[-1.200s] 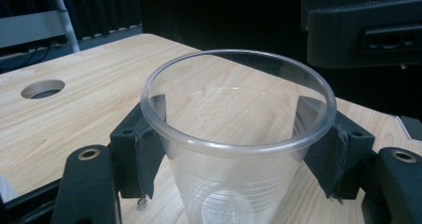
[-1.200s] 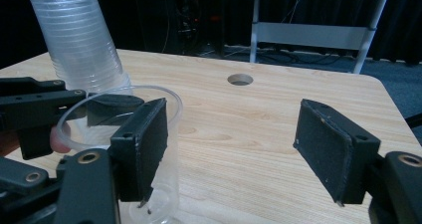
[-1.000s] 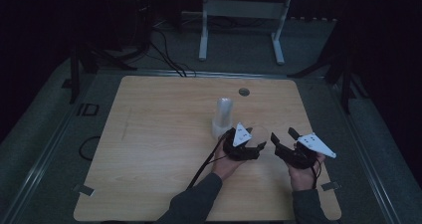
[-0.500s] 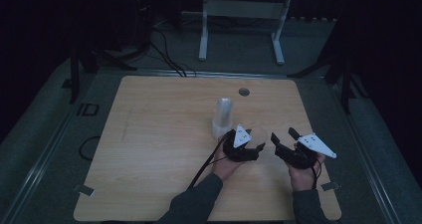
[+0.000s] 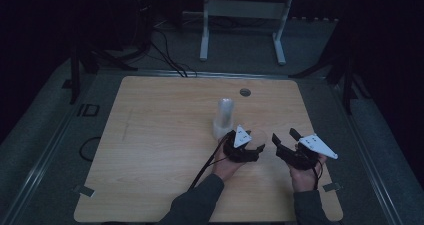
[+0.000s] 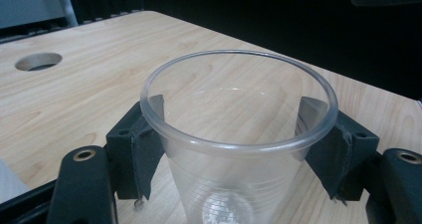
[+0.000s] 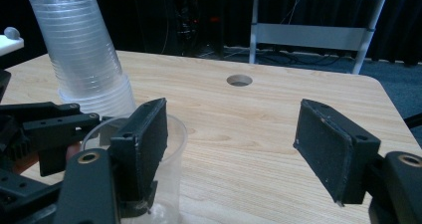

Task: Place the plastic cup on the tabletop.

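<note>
The left tool (image 5: pixel 260 146) has a single clear plastic cup (image 6: pixel 239 144) standing upright between its two black jaws, which sit at either side of the cup just under the rim. Its jaws have just been opening; in the left gripper view the pads (image 6: pixel 144 149) lie right against the cup wall, though whether they press on it or merely flank it cannot be told. The cup stands on the wooden counter (image 5: pixel 165 135), its ribbed bottom visible through the wall. Just beyond and slightly to the left of the left tool, a stack of clear cups (image 5: pixel 224 116) stands mouth down, near the loose cup but apart from it. The right tool (image 5: pixel 285 136) sits just beside the left one, on its right, with its jaws spread wide and nothing between them; in the right gripper view its near-side jaw overlaps the cup standing beside it. Farther off, ahead of both tools, a round hole (image 5: pixel 245 92) is cut in the counter top.
</note>
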{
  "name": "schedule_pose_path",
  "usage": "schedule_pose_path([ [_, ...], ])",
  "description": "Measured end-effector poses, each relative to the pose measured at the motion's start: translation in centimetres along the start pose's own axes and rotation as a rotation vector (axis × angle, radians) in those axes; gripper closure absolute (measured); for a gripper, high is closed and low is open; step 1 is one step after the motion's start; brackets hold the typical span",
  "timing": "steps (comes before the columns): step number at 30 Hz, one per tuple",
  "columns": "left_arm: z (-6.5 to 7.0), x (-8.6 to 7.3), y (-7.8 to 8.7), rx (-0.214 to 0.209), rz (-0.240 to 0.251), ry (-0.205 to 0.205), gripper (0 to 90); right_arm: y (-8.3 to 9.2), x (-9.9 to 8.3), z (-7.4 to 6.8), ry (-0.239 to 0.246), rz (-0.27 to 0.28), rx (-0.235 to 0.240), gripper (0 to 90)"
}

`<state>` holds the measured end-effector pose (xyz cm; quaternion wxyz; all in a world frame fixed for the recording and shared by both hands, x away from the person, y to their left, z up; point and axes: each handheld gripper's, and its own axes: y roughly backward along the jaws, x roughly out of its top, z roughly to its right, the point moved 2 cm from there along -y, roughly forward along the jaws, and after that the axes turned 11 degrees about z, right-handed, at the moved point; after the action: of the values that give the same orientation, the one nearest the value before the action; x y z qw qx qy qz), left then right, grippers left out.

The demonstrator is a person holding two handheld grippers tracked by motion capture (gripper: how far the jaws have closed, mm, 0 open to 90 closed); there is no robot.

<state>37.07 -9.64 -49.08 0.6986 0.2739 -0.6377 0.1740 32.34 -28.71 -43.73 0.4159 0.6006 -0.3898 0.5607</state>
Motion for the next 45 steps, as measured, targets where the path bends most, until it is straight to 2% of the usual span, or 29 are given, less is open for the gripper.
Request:
schedule_pose_path([
  [8, 0.3, -0.1, 0.0, -0.004, -0.007, -0.011, 27.0, 0.0, 0.0, 0.0, 0.0, 0.001, -0.001, 28.6],
  [12, 0.3, -0.2, 0.0, 0.0, -0.025, 0.007, 24.8, 0.0, 0.0, 0.0, -0.001, 0.001, 0.0, 28.6],
  [22, 0.5, -0.4, -0.1, -0.006, -0.056, 0.01, 18.1, 0.0, 0.0, 0.0, 0.002, -0.002, 0.0, 28.6],
  [37, 0.3, -0.6, 0.7, -0.013, -0.058, 0.038, 15.9, -0.1, -0.1, 0.0, 0.001, -0.005, 0.002, 28.6],
  [45, 0.3, -0.9, 1.1, -0.02, -0.066, 0.034, 15.8, -0.1, -0.1, 0.0, 0.003, -0.008, 0.004, 28.6],
])
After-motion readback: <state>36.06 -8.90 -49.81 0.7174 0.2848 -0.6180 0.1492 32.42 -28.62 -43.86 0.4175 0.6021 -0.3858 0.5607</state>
